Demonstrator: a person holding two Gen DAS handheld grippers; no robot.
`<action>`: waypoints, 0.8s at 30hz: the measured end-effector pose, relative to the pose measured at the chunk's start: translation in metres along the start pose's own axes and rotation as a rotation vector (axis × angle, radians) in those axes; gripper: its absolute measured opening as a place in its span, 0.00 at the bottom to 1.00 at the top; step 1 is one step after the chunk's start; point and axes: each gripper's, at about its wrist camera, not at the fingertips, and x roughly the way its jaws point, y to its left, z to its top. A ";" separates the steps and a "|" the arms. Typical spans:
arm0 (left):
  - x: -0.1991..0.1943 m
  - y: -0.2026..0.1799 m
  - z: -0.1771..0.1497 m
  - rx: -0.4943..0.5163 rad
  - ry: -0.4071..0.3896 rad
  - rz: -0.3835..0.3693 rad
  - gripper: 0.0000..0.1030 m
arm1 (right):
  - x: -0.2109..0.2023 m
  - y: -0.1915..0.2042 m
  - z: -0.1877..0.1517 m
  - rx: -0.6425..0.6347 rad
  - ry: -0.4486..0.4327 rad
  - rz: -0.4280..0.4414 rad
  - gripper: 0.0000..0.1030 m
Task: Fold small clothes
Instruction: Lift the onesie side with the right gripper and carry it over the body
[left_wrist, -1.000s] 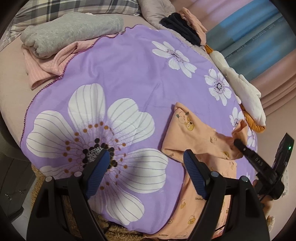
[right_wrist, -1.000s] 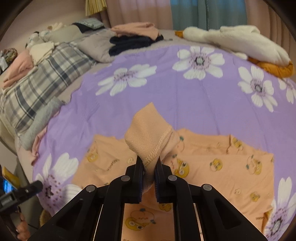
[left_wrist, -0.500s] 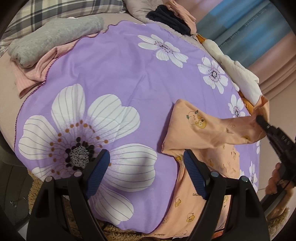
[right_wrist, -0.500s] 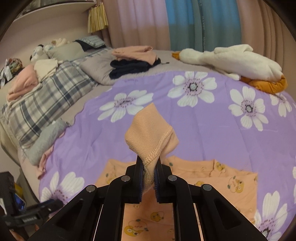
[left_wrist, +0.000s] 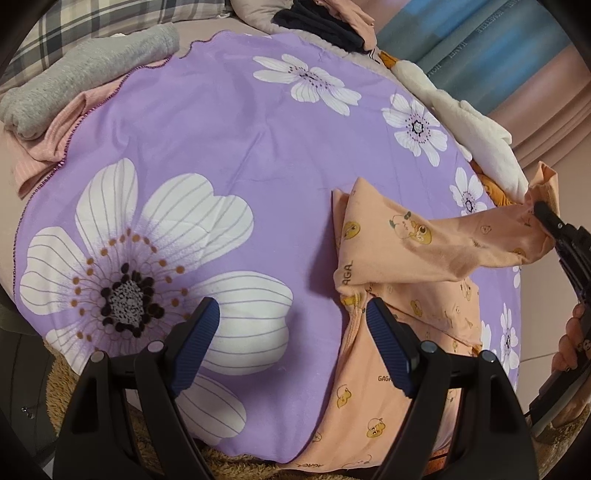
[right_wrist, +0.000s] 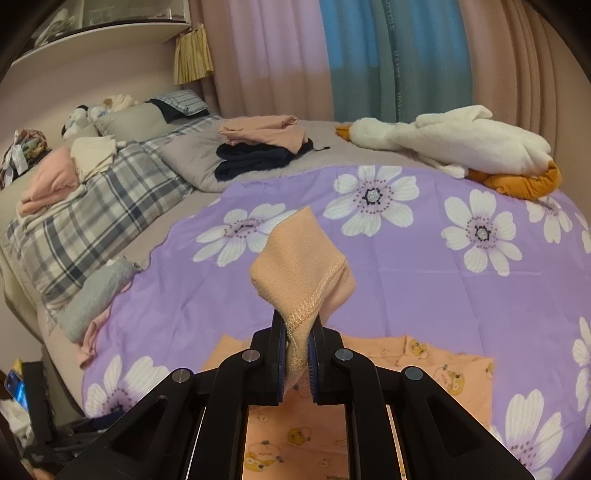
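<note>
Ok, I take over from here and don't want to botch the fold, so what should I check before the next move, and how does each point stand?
1. Right gripper has a firm hold: ok, shut on a hem of the orange garment.
2. Left gripper free to help: ok, open and holding nothing, above the purple floral sheet.
3. Lifted part off the sheet: ok, it hangs from the right gripper while the rest lies flat.
4. Landing spot for the fold: ok, bare sheet beyond the garment.
5. Garment fully on the bed: not ok, its near end droops over the edge.
6. Layers beneath lying smooth: cannot tell, partly hidden.
</note>
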 end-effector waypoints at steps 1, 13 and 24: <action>0.001 -0.001 0.000 0.003 0.005 -0.001 0.79 | -0.001 -0.002 0.000 0.003 -0.002 -0.002 0.11; 0.007 -0.016 -0.002 0.036 0.026 -0.026 0.79 | -0.007 -0.019 0.000 0.023 -0.012 -0.038 0.11; 0.014 -0.029 -0.006 0.078 0.040 -0.011 0.79 | -0.006 -0.042 -0.004 0.082 -0.007 -0.050 0.11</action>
